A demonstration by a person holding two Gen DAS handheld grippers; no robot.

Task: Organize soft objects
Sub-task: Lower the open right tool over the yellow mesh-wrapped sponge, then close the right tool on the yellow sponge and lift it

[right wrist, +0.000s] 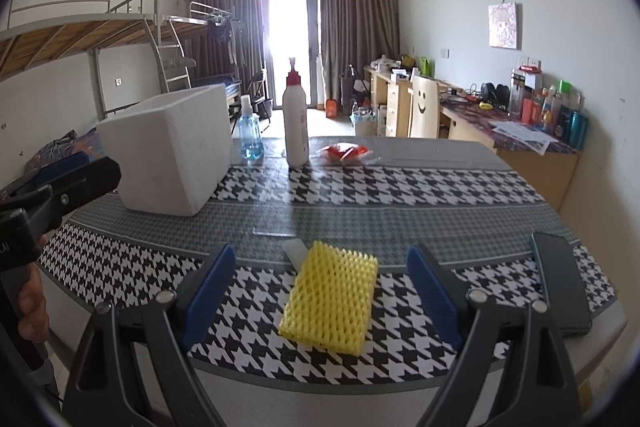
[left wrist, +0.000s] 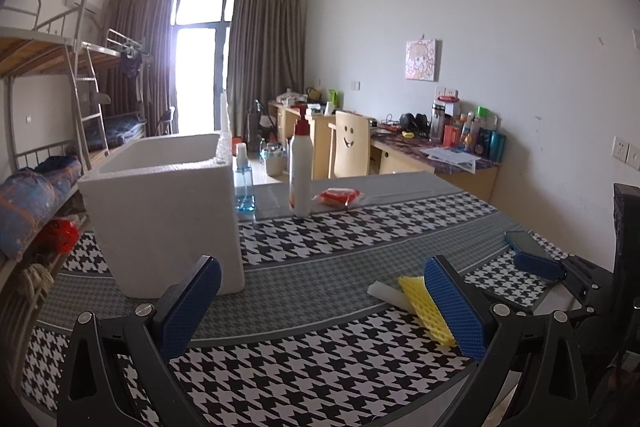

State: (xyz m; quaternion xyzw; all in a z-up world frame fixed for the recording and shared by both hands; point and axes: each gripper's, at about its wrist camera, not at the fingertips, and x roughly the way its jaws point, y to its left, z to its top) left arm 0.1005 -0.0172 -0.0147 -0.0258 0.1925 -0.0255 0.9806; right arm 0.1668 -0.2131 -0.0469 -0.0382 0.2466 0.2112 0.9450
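A yellow foam net sleeve [right wrist: 331,301] lies flat on the houndstooth tablecloth, with a white foam piece [right wrist: 295,251] under its far edge. My right gripper [right wrist: 320,291] is open, its blue pads on either side of the sleeve, not touching it. My left gripper [left wrist: 322,301] is open and empty above the cloth; the sleeve [left wrist: 424,309] shows beside its right pad, the white piece [left wrist: 390,293] behind. A white styrofoam box [left wrist: 164,203], open on top, stands at the left [right wrist: 172,151]. The left gripper's arm also shows in the right wrist view [right wrist: 68,187].
A white bottle with a red cap [right wrist: 295,119], a blue spray bottle [right wrist: 250,129] and a red packet [right wrist: 344,151] stand at the table's far side. A dark phone [right wrist: 560,283] lies at the right edge. A bunk bed stands left, a cluttered desk right.
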